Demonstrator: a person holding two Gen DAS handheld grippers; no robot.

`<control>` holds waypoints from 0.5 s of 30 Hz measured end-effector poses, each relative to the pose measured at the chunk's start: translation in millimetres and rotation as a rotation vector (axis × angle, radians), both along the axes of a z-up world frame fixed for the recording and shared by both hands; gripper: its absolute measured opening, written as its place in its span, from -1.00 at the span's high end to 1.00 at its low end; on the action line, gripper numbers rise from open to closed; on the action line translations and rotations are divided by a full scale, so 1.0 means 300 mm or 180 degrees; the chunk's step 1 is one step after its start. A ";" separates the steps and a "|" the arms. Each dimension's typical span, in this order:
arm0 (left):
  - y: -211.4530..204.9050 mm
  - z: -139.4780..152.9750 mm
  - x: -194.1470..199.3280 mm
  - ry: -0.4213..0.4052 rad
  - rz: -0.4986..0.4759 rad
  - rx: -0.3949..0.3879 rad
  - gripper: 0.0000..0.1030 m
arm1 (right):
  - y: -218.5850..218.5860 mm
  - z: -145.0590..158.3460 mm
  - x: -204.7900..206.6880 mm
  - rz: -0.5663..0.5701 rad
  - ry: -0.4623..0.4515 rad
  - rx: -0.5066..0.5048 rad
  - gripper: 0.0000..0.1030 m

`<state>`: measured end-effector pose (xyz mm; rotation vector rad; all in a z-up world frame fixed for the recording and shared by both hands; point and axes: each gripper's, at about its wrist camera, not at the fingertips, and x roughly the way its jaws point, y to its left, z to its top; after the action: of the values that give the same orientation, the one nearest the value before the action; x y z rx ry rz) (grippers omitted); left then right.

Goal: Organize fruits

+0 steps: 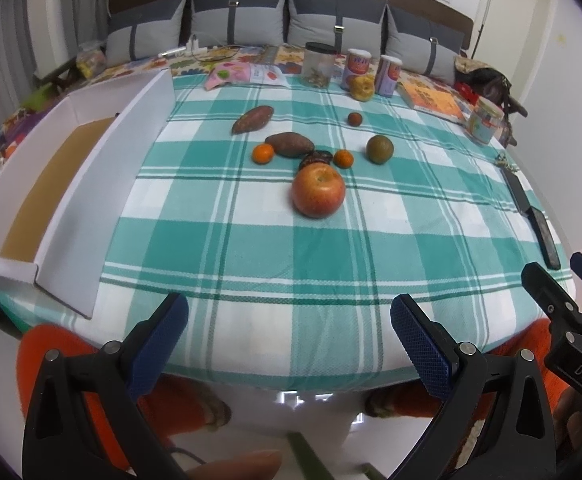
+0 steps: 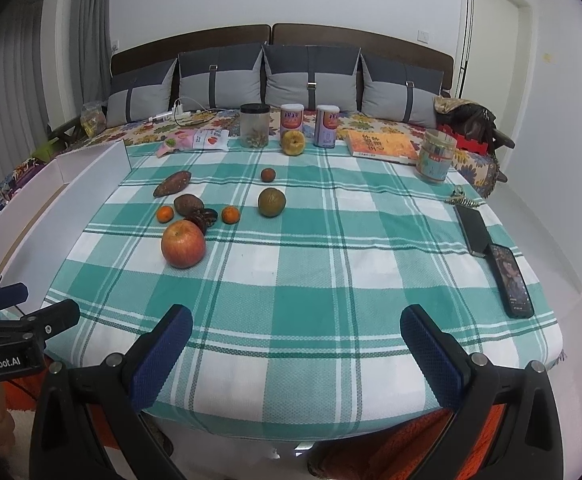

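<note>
**On the checked bench: fruit loose, both claws empty**

On the left wrist view, your left claw (image 1: 289, 344) stands wide, its blue pads apart over the near edge of the bench (image 1: 291, 264), holding nothing. Ahead of it the apple (image 1: 318, 190) lies nearest, touching a dark wrinkled fruit (image 1: 316, 158) just behind it. Two small oranges sit either side of that cluster, one to the left (image 1: 263, 153) and one to the right (image 1: 343, 159). A sweet potato (image 1: 289, 144) lies just beside the left orange, and a second sweet potato (image 1: 252, 119) lies farther back. A green-brown round fruit (image 1: 380, 149) sits apart to the right, with a small dark fruit (image 1: 354, 119) behind it. A yellow fruit (image 1: 362, 88) rests at the far edge between two cans (image 1: 356, 67). The white box (image 1: 103, 184) stands open along the left side of the bench. Your right claw (image 1: 563, 296) shows at the right edge, away from all fruit.

On the right wrist view, your right claw (image 2: 296, 350) is likewise wide and empty above the near cloth. The apple (image 2: 183, 243) lies ahead to the left, the green-brown fruit (image 2: 271, 202) closer to centre. Two phones (image 2: 509, 280) lie along the right edge. Your left claw (image 2: 31, 304) shows at the left, beside the box (image 2: 91, 184).
</note>
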<state>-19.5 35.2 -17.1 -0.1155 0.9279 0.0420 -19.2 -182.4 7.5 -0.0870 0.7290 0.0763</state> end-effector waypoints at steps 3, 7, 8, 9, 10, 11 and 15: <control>-0.002 -0.009 -0.001 0.0030 0.0000 0.0002 -0.97 | -0.001 -0.012 0.004 0.0010 0.0046 0.0013 -1.00; 0.003 -0.015 0.003 0.0052 0.0014 0.0004 -0.97 | 0.002 -0.017 0.005 0.0015 0.0048 0.0015 -1.00; 0.003 -0.017 0.003 0.0054 0.0018 0.0005 -0.97 | 0.002 -0.018 0.007 0.0016 0.0047 0.0016 -1.00; 0.004 -0.018 0.003 0.0059 0.0020 0.0003 -0.97 | 0.003 -0.019 0.008 0.0017 0.0047 0.0016 -1.00; 0.004 -0.020 0.004 0.0066 0.0021 0.0001 -0.97 | 0.003 -0.018 0.009 0.0019 0.0050 0.0017 -1.00; 0.004 -0.021 0.004 0.0074 0.0022 0.0001 -0.97 | 0.004 -0.020 0.010 0.0024 0.0055 0.0016 -1.00; 0.003 -0.026 0.007 0.0093 0.0017 0.0003 -0.97 | 0.009 -0.027 0.014 0.0035 0.0075 0.0017 -1.00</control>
<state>-17.4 36.1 -25.0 -0.1166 0.9567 0.0492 -14.9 -179.8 -0.7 -0.0852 0.7518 0.0898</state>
